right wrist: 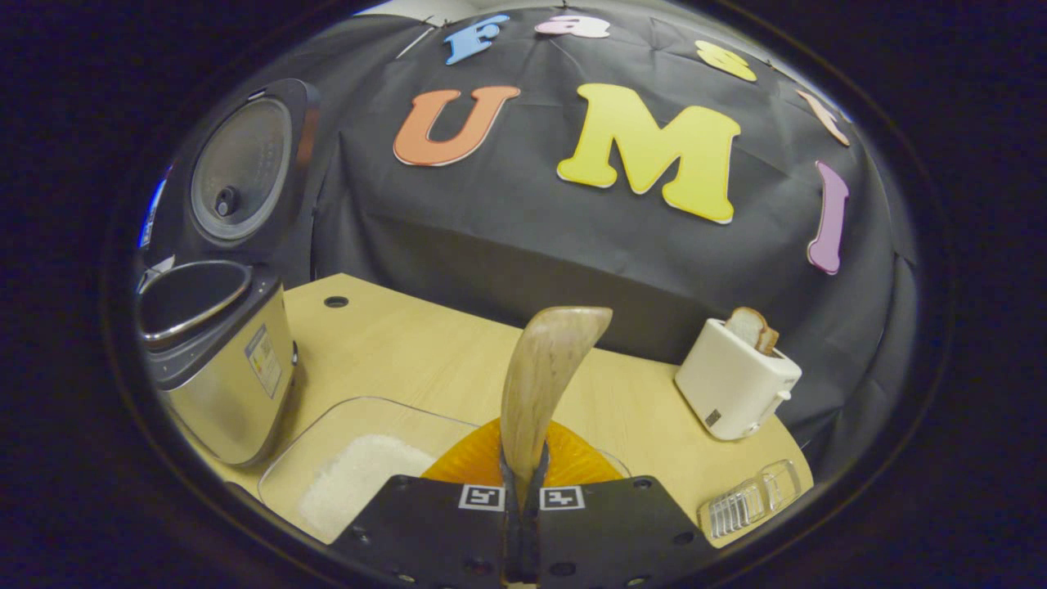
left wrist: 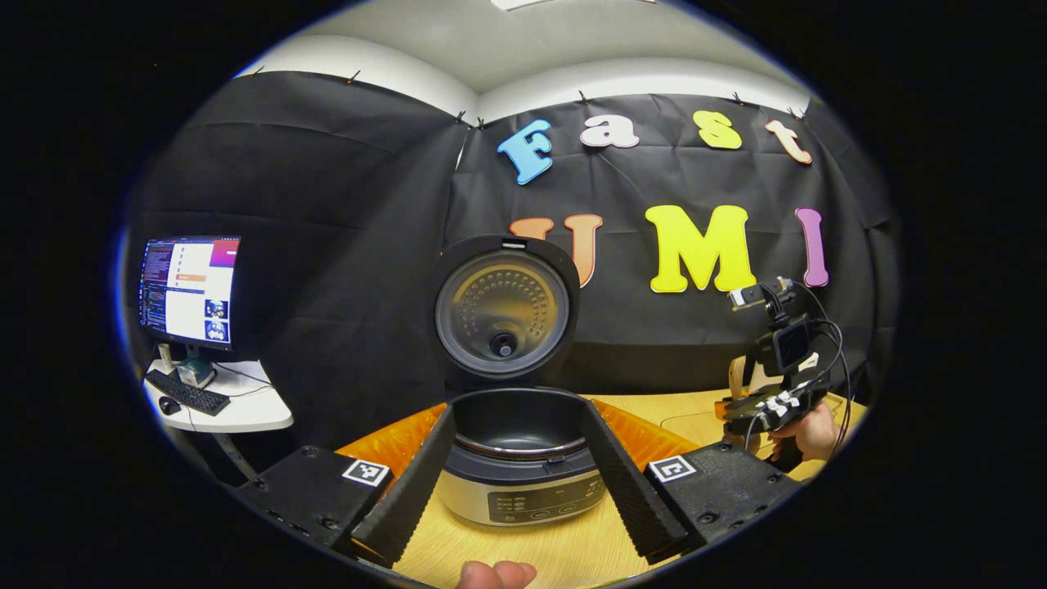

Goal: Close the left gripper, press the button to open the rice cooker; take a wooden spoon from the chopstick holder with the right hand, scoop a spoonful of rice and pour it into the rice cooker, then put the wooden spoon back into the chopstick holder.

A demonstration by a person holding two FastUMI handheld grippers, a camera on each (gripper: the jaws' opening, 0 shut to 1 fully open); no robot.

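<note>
One wooden spoon (right wrist: 544, 384) upright in right gripper (right wrist: 523, 491), bowl up.

Rice tray (right wrist: 343, 425) between cooker (right wrist: 221, 368) and toaster (right wrist: 736, 384)

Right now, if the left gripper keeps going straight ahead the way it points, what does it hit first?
Most likely the rice cooker: its open pot sits dead ahead between the left gripper's spread fingers, lid upright behind. Depth is hard to judge.
</note>
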